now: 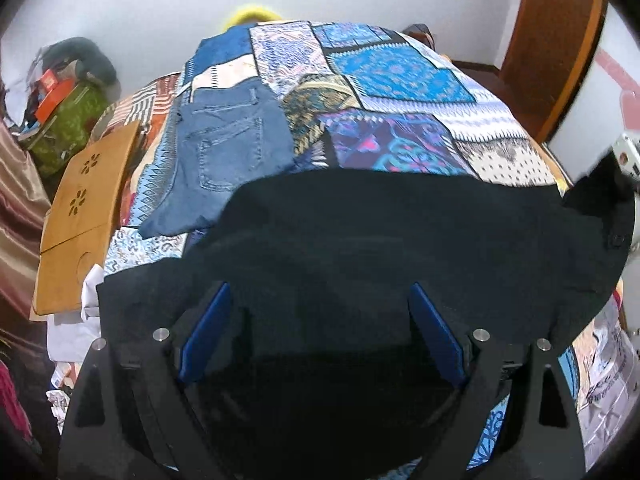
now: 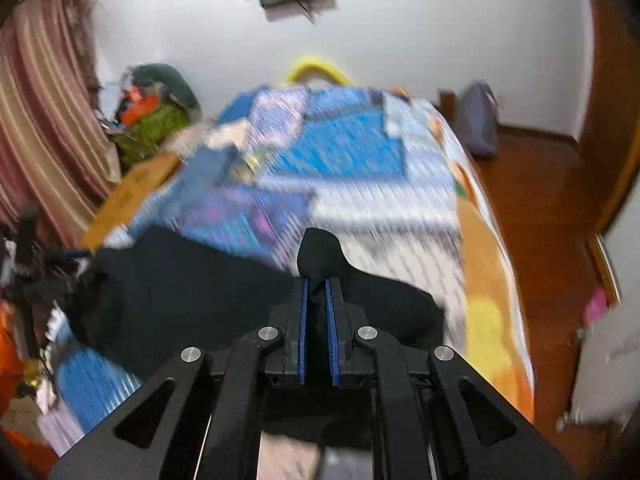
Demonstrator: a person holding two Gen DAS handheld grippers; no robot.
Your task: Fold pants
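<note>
Left wrist view shows the black pants (image 1: pixel 360 240) spread across the near end of a patchwork bedspread (image 1: pixel 400 80), matte, soft and limp, so they will sag and drape from any pinch. The left gripper (image 1: pixel 322 332) hovers over them, fingers wide and empty. The right gripper (image 2: pixel 316 312) has its blue pads narrowed on a raised corner of the cloth; hems and the waistband look like the surest holds. Folded blue jeans (image 1: pixel 224 148) lie beyond

Black pants (image 1: pixel 360 240) lie spread across the near end of a patchwork bedspread (image 1: pixel 400 80), one bunched edge lifted clear of it; folded blue jeans (image 1: pixel 224 148) rest flat farther up the bedspread's left side.
</note>
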